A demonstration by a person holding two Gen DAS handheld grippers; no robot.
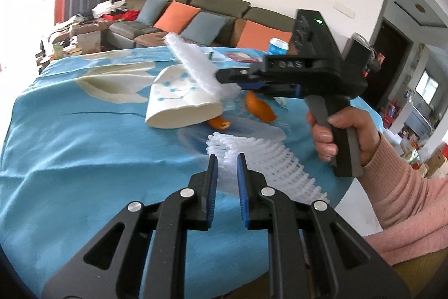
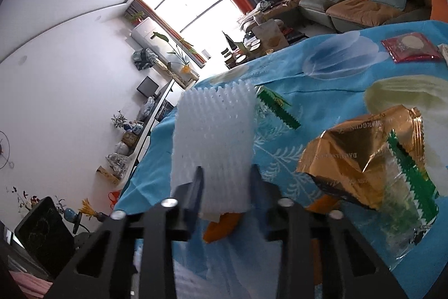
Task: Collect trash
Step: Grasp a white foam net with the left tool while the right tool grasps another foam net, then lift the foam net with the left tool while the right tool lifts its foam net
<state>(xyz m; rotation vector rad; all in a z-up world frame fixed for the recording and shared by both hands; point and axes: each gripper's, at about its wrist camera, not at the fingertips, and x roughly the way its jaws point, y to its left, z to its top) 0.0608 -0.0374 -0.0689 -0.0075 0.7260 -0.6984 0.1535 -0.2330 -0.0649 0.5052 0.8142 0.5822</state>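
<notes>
Right hand-held gripper (image 1: 224, 81) is clamped on a white foam fruit net (image 2: 212, 142), raised clear of the bench (image 1: 70, 145); the left hand-held gripper (image 1: 227, 181) has its jaws narrowly apart around the edge of a second foam net (image 1: 268, 159) lying just ahead, not visibly pinching it. To finish well, the left should close squarely on that soft ribbed edge before lifting. Beyond the nets lie orange peel (image 1: 259, 107), a tipped paper cup (image 1: 182, 102) and crumpled gold wrapper (image 2: 361, 156).
</notes>
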